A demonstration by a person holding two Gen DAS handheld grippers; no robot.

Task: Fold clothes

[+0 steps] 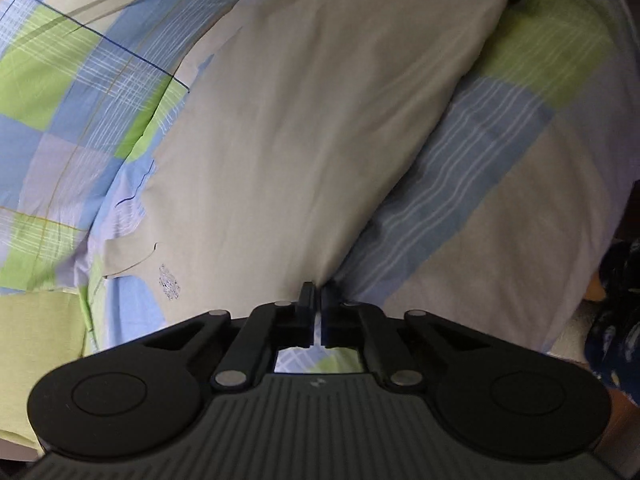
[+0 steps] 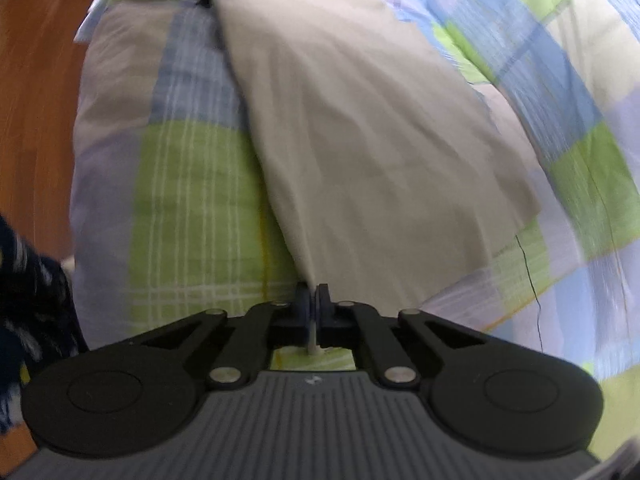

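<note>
Beige garment [image 1: 304, 120] spread on checked bedsheet [image 1: 80, 92] | left gripper [image 1: 318, 292] clamped on its edge | right gripper [image 2: 313, 296] clamped on opposite corner

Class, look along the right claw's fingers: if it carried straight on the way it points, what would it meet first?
The right claw is already shut on the edge of the beige garment, so it would likely push straight into that cloth, with the checked bedspread just beneath; depth is hard to judge.

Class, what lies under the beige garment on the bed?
A checked blue, green and cream bedcover shows around the beige garment. The part directly beneath the garment is covered, so it cannot be seen.
</note>
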